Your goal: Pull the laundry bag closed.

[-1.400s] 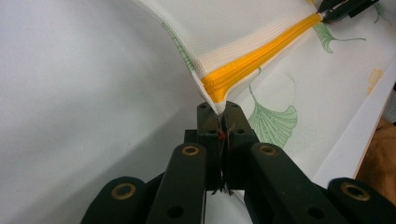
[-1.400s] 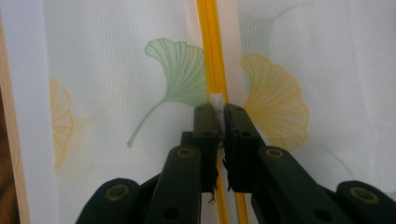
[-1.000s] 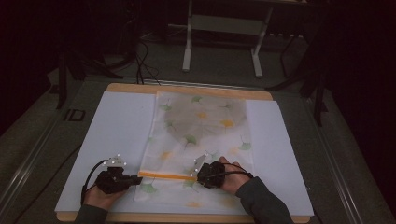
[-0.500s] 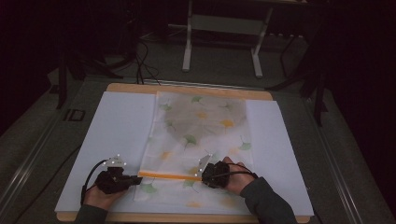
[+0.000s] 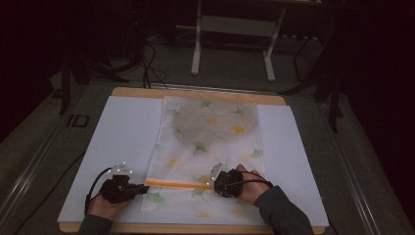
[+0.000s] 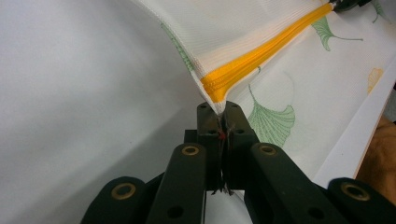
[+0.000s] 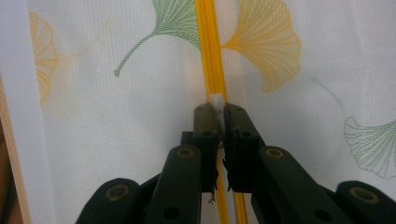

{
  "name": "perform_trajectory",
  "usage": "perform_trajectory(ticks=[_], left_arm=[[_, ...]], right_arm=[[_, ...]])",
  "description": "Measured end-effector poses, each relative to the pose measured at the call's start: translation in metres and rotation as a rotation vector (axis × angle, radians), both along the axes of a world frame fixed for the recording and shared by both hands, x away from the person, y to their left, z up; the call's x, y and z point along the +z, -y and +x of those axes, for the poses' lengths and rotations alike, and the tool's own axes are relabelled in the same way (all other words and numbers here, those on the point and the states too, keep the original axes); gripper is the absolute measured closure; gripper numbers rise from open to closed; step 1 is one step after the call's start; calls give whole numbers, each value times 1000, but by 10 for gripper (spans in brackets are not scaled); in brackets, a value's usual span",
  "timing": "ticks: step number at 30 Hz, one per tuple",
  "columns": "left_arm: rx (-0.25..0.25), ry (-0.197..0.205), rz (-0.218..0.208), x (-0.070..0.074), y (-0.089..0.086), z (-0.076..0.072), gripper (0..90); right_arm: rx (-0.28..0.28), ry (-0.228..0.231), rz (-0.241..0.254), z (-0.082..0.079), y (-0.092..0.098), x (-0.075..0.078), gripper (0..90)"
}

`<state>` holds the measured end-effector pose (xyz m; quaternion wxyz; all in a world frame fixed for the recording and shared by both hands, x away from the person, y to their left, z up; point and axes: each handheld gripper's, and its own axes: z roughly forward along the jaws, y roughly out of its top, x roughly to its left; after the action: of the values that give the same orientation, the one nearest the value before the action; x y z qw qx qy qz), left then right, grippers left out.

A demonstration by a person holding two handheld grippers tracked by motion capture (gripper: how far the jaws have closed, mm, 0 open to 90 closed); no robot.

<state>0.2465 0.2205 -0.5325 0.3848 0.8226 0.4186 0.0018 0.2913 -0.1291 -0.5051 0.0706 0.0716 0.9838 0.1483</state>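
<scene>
Dark floor surrounds a wooden table (image 5: 195,93) in the high view, and a white sheet (image 5: 122,142) covers most of the top. On the sheet lies a mesh bag (image 5: 210,142), pale with green and yellow leaf prints, reaching from the far edge to the near edge. An orange zipper (image 5: 176,183) crosses the bag near its front end. The left gripper (image 5: 142,187) sits at the left end of the zipper, at the bag's left edge, with the left hand (image 5: 105,205) behind it. The right gripper (image 5: 215,182) is on the zipper line toward the right side of the bag, and the right hand (image 5: 249,188) holds it. Behind the table stands a white metal frame (image 5: 232,44) on the floor.

From the left gripper view, the two black jaws are pressed together on the corner of the bag (image 6: 280,70), exactly where the zipper (image 6: 247,60) ends. The fabric is lifted a little from the sheet (image 6: 84,102) at this corner. The right gripper (image 6: 348,4) is at the far end of the zipper, at the top edge.

From the right gripper view, the jaws are closed on a small white tab (image 7: 216,103) that sits on the zipper (image 7: 208,42). The bag (image 7: 116,121) lies flat on both sides of the jaws, and the table edge (image 7: 14,163) shows at the left.
</scene>
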Motion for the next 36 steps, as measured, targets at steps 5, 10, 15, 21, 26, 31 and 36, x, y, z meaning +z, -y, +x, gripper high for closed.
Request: perform_trajectory(ticks=[5, 10, 15, 21, 26, 31, 36], left_arm=[[0, 0, -1, 0, 0, 0, 879], [0, 1, 0, 0, 0, 0, 880], [1, 1, 0, 0, 0, 0, 880], [1, -2, 2, 0, 0, 0, 880], [1, -1, 2, 0, 0, 0, 880], [0, -1, 3, 0, 0, 0, 879], [0, 0, 1, 0, 0, 0, 880]], right_arm=[[3, 2, -2, 0, 1, 0, 843], [-7, -4, -3, 0, 6, 0, 843], [-9, -5, -4, 0, 8, 0, 843], [-23, -8, -3, 0, 15, 0, 843], [-26, -8, -6, 0, 18, 0, 843], [-27, -11, -5, 0, 21, 0, 843], [-29, -14, -12, 0, 23, 1, 843]])
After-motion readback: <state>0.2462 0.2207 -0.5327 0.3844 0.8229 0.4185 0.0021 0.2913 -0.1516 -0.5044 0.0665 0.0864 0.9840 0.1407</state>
